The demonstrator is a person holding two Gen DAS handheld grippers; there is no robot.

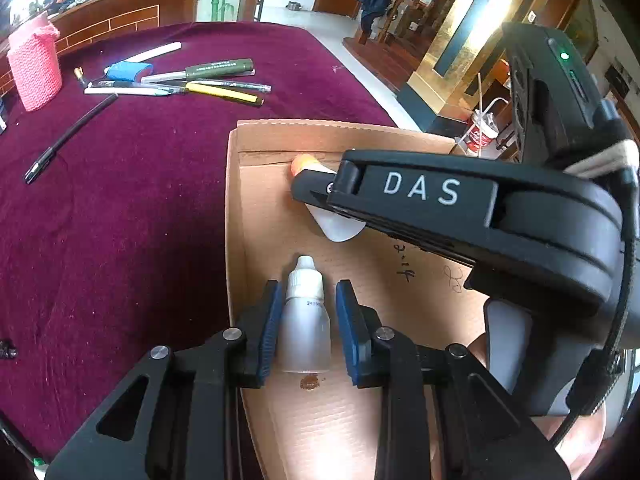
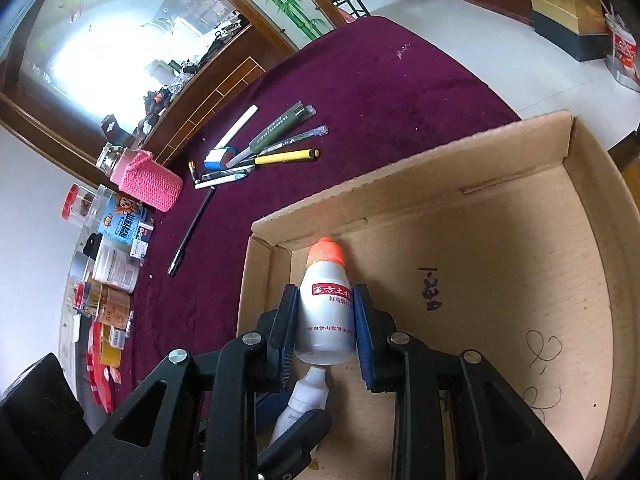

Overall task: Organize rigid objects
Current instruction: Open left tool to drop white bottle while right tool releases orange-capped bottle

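Blue-padded fingers of my left gripper (image 1: 306,330), nearly closed, pads pressed to both sides of a small white dropper bottle (image 1: 305,320); bottle frosted, white ribbed cap, cap pointing away from me, held low over the floor of the cardboard box (image 1: 400,320)

Right gripper (image 2: 325,330), likewise nearly closed, gripping a larger white bottle with orange cap (image 2: 326,312); red label band with printed characters; cap close to the near-left corner of the box; seen from the left wrist, my right gripper crosses in from the right, marked DAS, with only the orange cap and a piece of white body showing around its fingers

Box: open, shallow, brown corrugated, handwritten marks on its floor; it sits on a maroon cloth (image 1: 120,200) covering the table; both bottles are inside its walls, dropper bottle just behind the larger one in the right wrist view

Beyond the box, on the cloth: cluster of pens and markers (image 1: 192,82), a lone black pen (image 1: 68,140) apart from it, a pink knitted holder (image 1: 34,68)

Table's left edge in the right wrist view: jars and packets (image 2: 112,256), contents too small to tell
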